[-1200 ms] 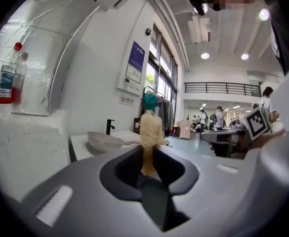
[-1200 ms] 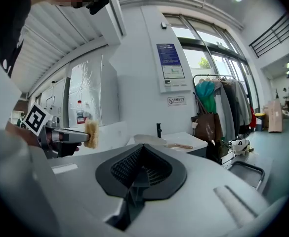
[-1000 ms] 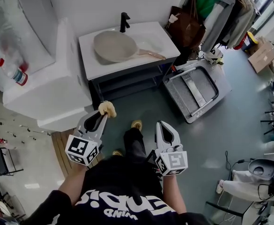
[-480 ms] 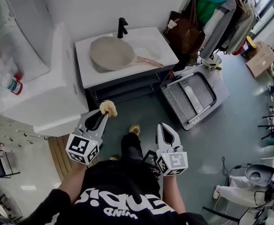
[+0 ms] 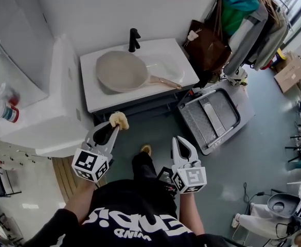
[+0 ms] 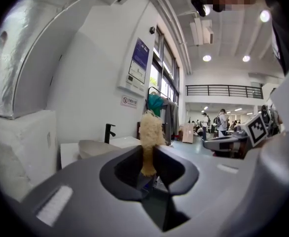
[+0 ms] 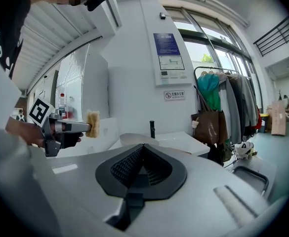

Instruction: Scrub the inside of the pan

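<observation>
A beige pan [image 5: 120, 71] with a wooden handle [image 5: 164, 81] lies across the white sink [image 5: 173, 55], below the black tap [image 5: 134, 39]. My left gripper [image 5: 117, 123] is held in the air in front of the sink, shut on a yellowish scrub sponge [image 5: 119, 119], which sticks up between the jaws in the left gripper view as sponge [image 6: 150, 132]. My right gripper [image 5: 180, 139] is beside it, shut and empty; its jaws meet in the right gripper view [image 7: 143, 147]. Both are well short of the pan [image 6: 96, 146].
A white cabinet [image 5: 52, 107] stands left of the sink, with a bottle [image 5: 5, 112] on its far left. A grey folded step stool [image 5: 212, 115] lies on the floor to the right. Bags and clothes [image 5: 232, 19] hang at the right wall. People stand far off.
The sink and pan have slid lower in the head view and look a little nearer. Both grippers keep their places in the view, the left still holding the sponge.
</observation>
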The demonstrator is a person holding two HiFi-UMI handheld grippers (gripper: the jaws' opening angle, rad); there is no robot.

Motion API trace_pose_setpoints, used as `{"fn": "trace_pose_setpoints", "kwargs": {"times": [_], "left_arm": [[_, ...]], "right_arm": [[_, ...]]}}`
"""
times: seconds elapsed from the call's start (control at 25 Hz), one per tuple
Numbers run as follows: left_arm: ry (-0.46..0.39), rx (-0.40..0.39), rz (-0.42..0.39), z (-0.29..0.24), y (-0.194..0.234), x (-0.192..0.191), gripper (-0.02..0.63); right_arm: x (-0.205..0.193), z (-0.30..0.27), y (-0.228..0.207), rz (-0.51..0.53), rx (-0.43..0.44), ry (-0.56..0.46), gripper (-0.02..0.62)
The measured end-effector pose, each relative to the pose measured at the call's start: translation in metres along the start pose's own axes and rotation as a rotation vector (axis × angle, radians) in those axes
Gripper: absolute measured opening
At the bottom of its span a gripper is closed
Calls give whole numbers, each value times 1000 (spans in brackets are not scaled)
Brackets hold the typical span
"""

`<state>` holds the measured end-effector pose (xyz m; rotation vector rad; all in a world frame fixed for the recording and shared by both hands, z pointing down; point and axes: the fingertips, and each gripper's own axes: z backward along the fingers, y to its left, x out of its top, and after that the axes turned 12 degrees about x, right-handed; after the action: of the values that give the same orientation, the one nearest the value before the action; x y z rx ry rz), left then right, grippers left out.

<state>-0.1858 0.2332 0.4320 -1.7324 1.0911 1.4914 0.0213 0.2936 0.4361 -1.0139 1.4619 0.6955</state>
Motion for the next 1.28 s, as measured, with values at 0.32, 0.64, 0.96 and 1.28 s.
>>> {"fn": "trace_pose_setpoints", "kwargs": {"times": [0.32, 0.64, 0.96, 1.28], "left_arm": [[11, 28, 2, -58, 22, 17, 61], [-7, 73, -4, -114, 35, 46, 61], [-17, 124, 6, -176, 42, 66, 61], [1, 174, 29, -208, 56, 66, 61]], "right_arm": [[20, -58, -43, 3, 42, 5, 9], [39, -108, -87, 34, 100, 18, 9], [58, -156, -138, 60, 167, 42, 9], [59, -189, -166, 49, 213, 52, 9]]}}
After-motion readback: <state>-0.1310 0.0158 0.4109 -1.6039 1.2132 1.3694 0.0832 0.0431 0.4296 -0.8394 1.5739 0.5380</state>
